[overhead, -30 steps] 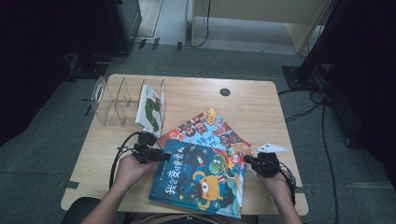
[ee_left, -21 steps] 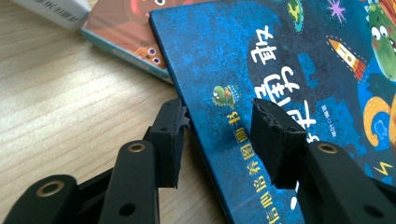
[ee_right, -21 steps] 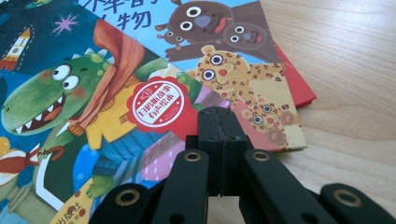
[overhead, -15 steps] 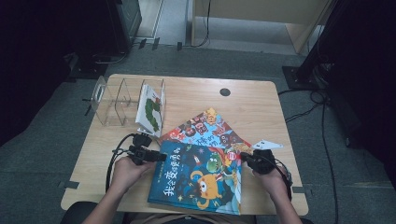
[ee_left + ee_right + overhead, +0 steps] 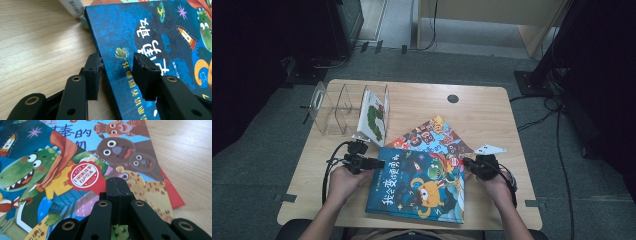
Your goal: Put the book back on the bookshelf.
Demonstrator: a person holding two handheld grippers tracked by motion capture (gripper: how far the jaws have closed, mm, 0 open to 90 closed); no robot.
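Nearest the person, the blue book lies flat on the table, its near edge close to the table's front edge. Since a second ago it has slid a little toward the person and to the left. The left gripper sits at the book's left edge. In the left gripper view its jaws straddle that edge, one pad on the wood beside the spine, the other over the cover; they are half open and have just been closing, with the book's edge between them but not yet pinched. The right gripper is at the book's right edge, its jaws pressed together with nothing between them; in the right gripper view the tips hang over the dinosaur cover. This hand has shifted slightly left since the earlier frame.

Under the blue book, farther back, lies the red book, turned cornerwise. Beyond it, at the back left, stands the clear rack with a white book upright in its right slot, both unchanged.
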